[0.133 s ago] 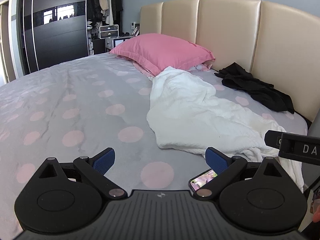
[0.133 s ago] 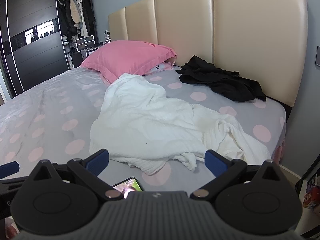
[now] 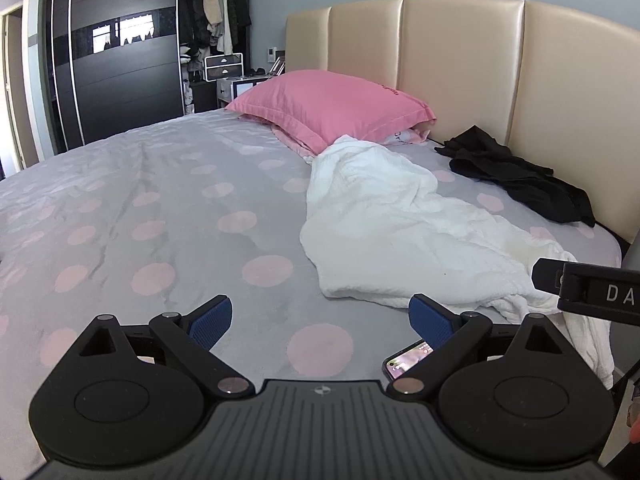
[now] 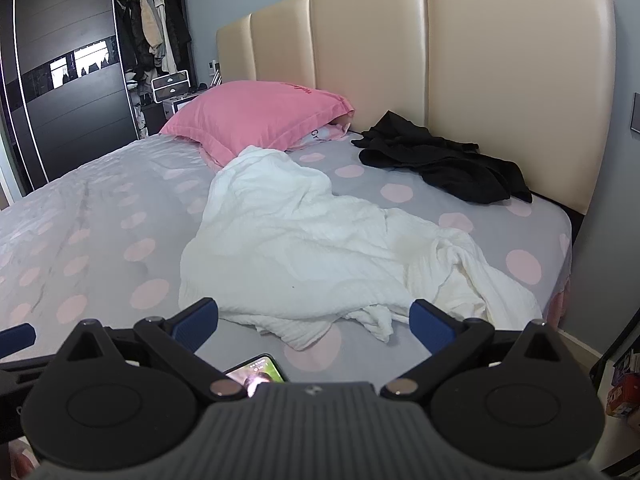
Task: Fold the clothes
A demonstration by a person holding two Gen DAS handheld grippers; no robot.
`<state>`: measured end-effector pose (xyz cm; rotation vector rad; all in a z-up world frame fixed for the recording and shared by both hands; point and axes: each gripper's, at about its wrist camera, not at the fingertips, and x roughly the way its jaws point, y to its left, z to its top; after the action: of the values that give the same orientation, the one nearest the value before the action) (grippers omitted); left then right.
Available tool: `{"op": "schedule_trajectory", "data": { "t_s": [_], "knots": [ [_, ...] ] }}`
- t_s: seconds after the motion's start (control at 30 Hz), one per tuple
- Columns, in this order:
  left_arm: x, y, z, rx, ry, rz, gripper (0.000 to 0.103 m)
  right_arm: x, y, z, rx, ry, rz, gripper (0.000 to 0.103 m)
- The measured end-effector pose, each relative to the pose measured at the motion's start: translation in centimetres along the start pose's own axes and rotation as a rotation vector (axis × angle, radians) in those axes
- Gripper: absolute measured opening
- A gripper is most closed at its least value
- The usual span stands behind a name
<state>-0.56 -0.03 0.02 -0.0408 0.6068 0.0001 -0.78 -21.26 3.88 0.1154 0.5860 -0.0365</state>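
Left wrist view: my left gripper [image 3: 320, 320] hangs above the near edge of the bed [image 3: 120, 208], jaws wide apart, nothing between them. The white garment [image 3: 400, 232] lies crumpled ahead and to the right of the jaws, its long axis running from the pink pillow [image 3: 332, 108] down toward the near right corner of the mattress, where the tail end drapes over the edge. A black garment [image 3: 520, 176] sits bunched against the headboard [image 3: 460, 72], well apart from both grippers. A phone [image 3: 404, 360] with a lit screen lies just under my right finger. The right gripper's body [image 3: 592, 292] pokes in from the right; I can read "DA" on it, rest cut off. Right wrist view: right gripper [image 4: 314, 320] also spread wide and empty, and here the white garment [image 4: 320, 248] is dead ahead, its bunched near hem just beyond the fingertips. Neither garment is folded; both lie loose. My judgement: the right hand is nearer the white one's near end, so a pinch there would want a short push forward and down, with the left reaching rightward across. Red writing on the pillow [image 4: 256, 116] and print on the one beneath are too small to read. The phone [image 4: 256, 372] is near the left finger, so keep clear of it.
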Motion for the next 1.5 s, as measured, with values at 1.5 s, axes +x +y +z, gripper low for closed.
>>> {"op": "schedule_trajectory", "data": {
  "t_s": [1.5],
  "knots": [
    [0.7, -2.2, 1.1, 0.068, 0.051, 0.063, 0.095, 0.0, 0.1, -0.2, -0.011, 0.021, 0.013, 0.102]
  ]
}}
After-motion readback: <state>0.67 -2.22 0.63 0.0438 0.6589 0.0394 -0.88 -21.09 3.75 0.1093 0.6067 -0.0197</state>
